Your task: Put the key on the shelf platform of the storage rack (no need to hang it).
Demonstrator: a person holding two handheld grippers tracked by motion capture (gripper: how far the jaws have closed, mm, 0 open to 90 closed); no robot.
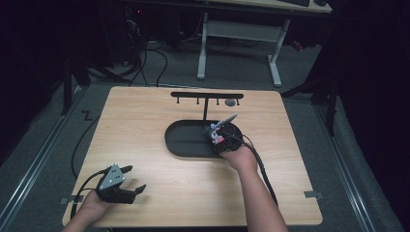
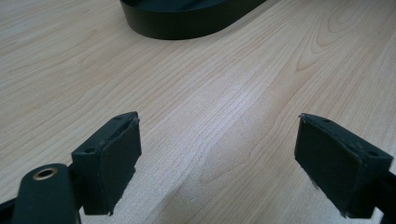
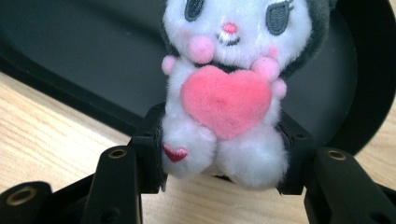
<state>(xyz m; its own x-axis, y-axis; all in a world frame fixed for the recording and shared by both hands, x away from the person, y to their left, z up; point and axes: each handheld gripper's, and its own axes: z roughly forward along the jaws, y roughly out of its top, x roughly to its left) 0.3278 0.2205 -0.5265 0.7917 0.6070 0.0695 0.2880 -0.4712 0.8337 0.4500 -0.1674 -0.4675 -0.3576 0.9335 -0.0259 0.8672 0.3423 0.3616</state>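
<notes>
Plush toy held over the edge of the black tray, under the hook rack.

The wooden table (image 1: 159, 188) carries an oval black tray (image 1: 186, 140) with a hook rack (image 1: 207, 96) rising on a post behind it. The left gripper (image 1: 137, 179) rests near the table's front left corner, well apart from the tray, its jaws spread wide with nothing between them. The right gripper (image 3: 219, 163) is clamped on the lower body of a small white plush toy (image 3: 224, 93) that hugs a pink heart (image 3: 226, 105); the toy sits at the tray's right end, just over its near rim. If the toy is bound for a hook, the grip looks firm enough; what matters, I judge, is keeping the toy upright and lifting steadily, so that its top comes up under a hook while the jaws squeeze only the soft legs.
</notes>
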